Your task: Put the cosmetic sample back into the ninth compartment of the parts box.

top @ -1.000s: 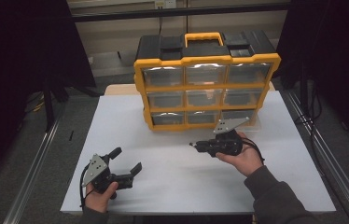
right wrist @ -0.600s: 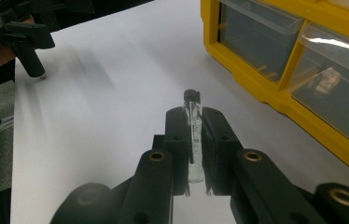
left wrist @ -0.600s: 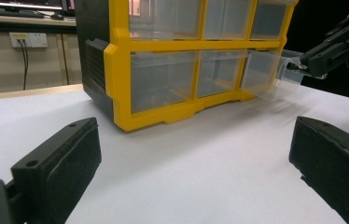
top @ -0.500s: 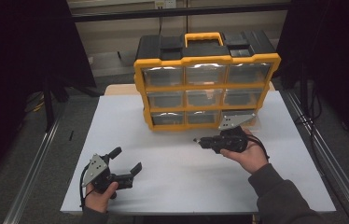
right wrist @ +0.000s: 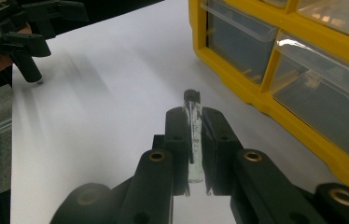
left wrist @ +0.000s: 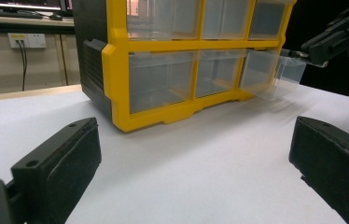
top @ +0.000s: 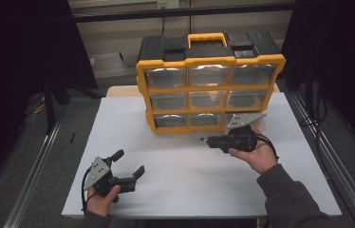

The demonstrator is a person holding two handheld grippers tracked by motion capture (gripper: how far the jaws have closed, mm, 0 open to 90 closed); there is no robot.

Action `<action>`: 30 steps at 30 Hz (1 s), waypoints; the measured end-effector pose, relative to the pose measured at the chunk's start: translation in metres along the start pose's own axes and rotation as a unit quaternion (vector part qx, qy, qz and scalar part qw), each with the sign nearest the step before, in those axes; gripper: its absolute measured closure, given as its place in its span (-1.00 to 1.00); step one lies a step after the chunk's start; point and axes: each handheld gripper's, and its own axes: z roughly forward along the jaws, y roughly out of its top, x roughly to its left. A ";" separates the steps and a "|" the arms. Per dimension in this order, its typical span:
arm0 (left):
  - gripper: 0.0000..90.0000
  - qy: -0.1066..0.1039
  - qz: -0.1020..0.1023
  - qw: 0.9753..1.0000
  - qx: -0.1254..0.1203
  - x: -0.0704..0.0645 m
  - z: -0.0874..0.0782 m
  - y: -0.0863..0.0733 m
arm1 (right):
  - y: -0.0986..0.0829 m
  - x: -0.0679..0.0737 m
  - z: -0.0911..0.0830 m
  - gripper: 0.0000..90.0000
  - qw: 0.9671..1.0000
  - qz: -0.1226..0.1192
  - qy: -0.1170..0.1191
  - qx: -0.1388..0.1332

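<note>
A yellow drawer cabinet with clear drawers stands at the back of the white table. Its bottom right drawer is pulled out. My right gripper is shut on a thin glass vial with a black cap, which lies lengthwise between the jaws. In the high view my right gripper hovers in front of the cabinet's lower right corner. From the left gripper view, the right gripper is just by the drawer's front rim. My left gripper is open and holds nothing, low at the front left of the table.
The white table top has bare room between the two grippers. Metal rails run along both sides of the table. Dark curtains hang left and right, and a wall socket sits behind the cabinet.
My right gripper has moved slightly right and toward the cabinet's bottom right drawer with the vial in it. The left gripper has stayed put.
</note>
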 end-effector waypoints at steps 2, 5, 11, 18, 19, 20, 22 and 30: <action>-0.95 0.002 0.002 1.000 -0.001 0.000 0.000 0.000 | 0.000 -0.001 -0.002 0.83 1.000 0.000 -0.001 0.000; -0.95 0.002 0.001 1.000 -0.003 0.000 0.000 0.000 | 0.001 -0.004 -0.004 0.83 1.000 0.002 -0.002 -0.001; -0.95 0.002 -0.002 1.000 -0.006 -0.001 0.000 0.000 | 0.002 -0.007 -0.009 0.83 1.000 0.004 -0.006 -0.003; -0.95 0.001 -0.004 1.000 -0.006 -0.001 0.001 0.000 | 0.004 -0.011 -0.015 0.83 1.000 0.007 -0.014 -0.006; -0.95 0.001 -0.004 1.000 -0.006 -0.001 0.001 0.000 | 0.004 -0.011 -0.015 0.83 1.000 0.007 -0.014 -0.006; -0.95 0.001 -0.005 1.000 -0.005 -0.001 0.001 0.000 | 0.004 -0.013 -0.016 0.83 1.000 0.008 -0.015 -0.008; -0.95 -0.003 -0.005 1.000 -0.006 -0.001 0.000 0.000 | 0.004 -0.015 -0.017 0.83 1.000 0.010 -0.017 -0.008; -0.95 -0.003 -0.004 1.000 -0.006 -0.001 0.000 0.000 | 0.005 -0.021 -0.022 0.83 1.000 0.014 -0.027 -0.009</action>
